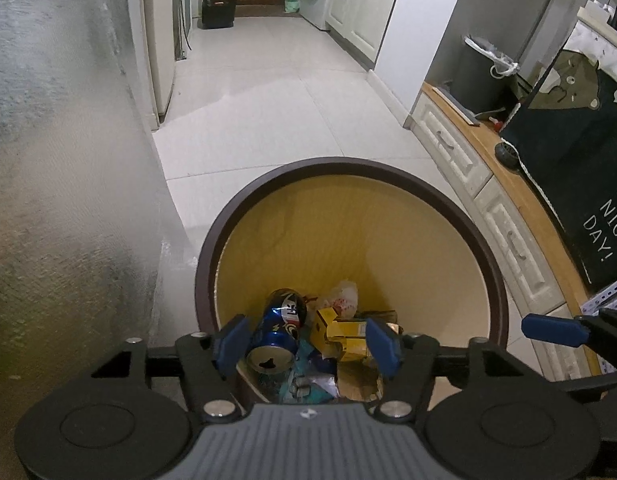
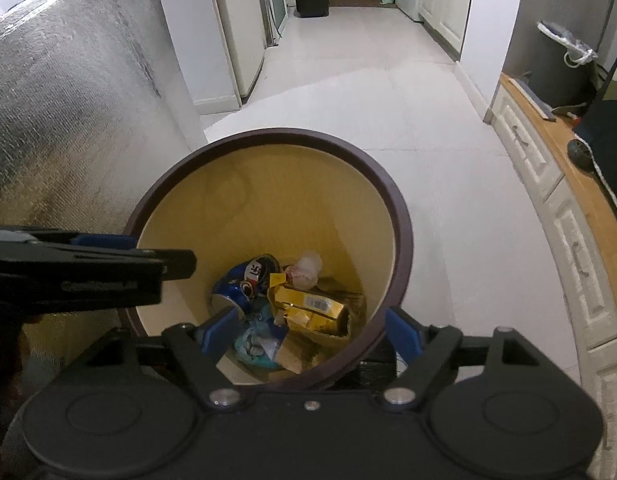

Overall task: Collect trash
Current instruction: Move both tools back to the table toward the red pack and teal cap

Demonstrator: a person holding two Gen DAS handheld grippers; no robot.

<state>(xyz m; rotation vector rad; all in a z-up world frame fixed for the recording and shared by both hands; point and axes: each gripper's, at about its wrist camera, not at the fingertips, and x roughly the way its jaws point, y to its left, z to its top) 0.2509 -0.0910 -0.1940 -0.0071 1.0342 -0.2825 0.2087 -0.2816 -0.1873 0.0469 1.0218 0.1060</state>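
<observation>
Left gripper [image 1: 306,342] stands about half open and empty above the bin [image 1: 212,248], where a blue can [image 1: 278,330] lies beside a yellow packet [image 1: 346,338] and a crumpled wrapper [image 1: 344,298]; can lettering unreadable. Right gripper [image 2: 314,330] gapes wide, empty, astride the bin's near rim, which hides the lower trash. Far right, a dark mat [image 1: 580,184] reads "A NICE DAY!", partly cut off.

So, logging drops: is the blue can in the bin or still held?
In the bin: blue can lies on other trash, touching neither claw.
</observation>
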